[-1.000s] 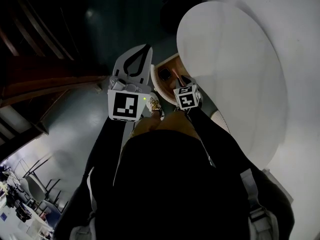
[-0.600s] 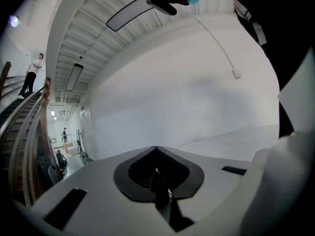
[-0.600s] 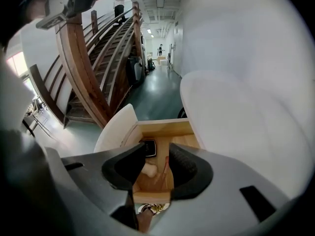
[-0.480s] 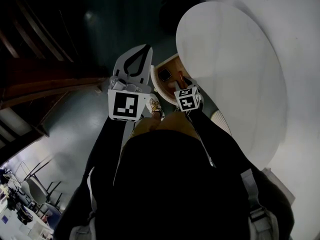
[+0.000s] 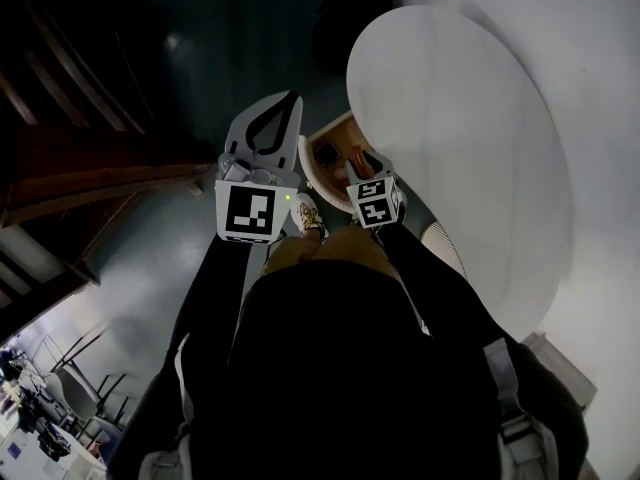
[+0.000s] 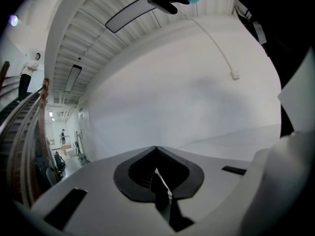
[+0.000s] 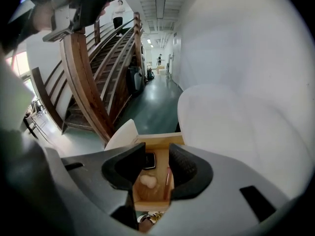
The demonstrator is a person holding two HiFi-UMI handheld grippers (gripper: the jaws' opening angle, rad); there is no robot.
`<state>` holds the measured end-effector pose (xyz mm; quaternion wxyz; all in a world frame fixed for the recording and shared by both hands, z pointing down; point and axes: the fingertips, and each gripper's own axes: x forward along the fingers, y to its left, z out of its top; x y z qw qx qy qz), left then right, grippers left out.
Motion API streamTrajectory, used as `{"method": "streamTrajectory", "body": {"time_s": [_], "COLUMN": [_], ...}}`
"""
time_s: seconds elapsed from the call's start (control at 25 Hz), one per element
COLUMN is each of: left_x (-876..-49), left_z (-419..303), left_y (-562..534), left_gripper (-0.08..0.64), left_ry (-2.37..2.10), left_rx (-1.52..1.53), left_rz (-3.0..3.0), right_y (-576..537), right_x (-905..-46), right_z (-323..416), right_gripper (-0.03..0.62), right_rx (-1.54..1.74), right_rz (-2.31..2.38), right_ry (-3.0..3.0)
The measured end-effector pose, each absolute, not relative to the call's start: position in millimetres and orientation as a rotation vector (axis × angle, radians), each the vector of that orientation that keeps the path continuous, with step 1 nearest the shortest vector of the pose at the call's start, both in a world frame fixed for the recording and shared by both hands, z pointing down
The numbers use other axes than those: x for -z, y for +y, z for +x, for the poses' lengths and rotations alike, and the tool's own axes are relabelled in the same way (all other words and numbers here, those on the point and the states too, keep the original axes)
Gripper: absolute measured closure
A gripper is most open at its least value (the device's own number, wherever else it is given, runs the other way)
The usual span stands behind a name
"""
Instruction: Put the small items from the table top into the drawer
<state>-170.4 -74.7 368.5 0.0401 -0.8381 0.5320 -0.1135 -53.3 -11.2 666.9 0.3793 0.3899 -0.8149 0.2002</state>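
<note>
Since the right gripper hangs just above the open drawer with its jaws apart and nothing between them, the step in hand looks like the end of a drop-off rather than a pick. Below the jaws, on the wooden floor of the drawer, lie a pale lumpy item, a dark squarish item and a slim reddish stick (perhaps a pen, too small to be sure). The left gripper is held up beside the drawer, its jaws together on nothing. The white table top shows no small item in the part that is in view, so the next move probably calls for lifting the right gripper clear and checking the rest of the top, or else pushing the drawer closed.
</note>
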Motion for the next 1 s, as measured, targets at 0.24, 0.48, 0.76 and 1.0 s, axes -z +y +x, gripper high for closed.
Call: {"method": "streamTrajectory", "body": {"time_s": [0.24,0.48,0.76,1.0], "left_x": [-356.1,-343.7,-319.6,-301.6], "left_z": [-174.4,-166.2,-153.4,-138.2], "left_y": [-78.7,-82.7,-92.3,-98.7], "left_gripper": [0.545,0.545,0.545,0.545], "left_ry": [1.632,1.587,1.608,1.647], "left_rx": [0.290,0.266,0.272,0.260], "left_rz": [-2.566,-2.558,-2.516,-2.478], "right_y": [-37.4,-72.7,-103.0,-117.6], "right_x": [-604.3,-513.8,-410.7,-347.8], "right_z": [-63.7,-66.1,-53.5,-30.1], "right_gripper": [0.428,0.428,0.428,0.428], "right_rx": [-0.426,-0.280,-0.086,0.021], "right_rz": [1.117,1.252,1.312,1.343], "right_ry": [-2.203,-2.371,-2.530,-2.634]}}
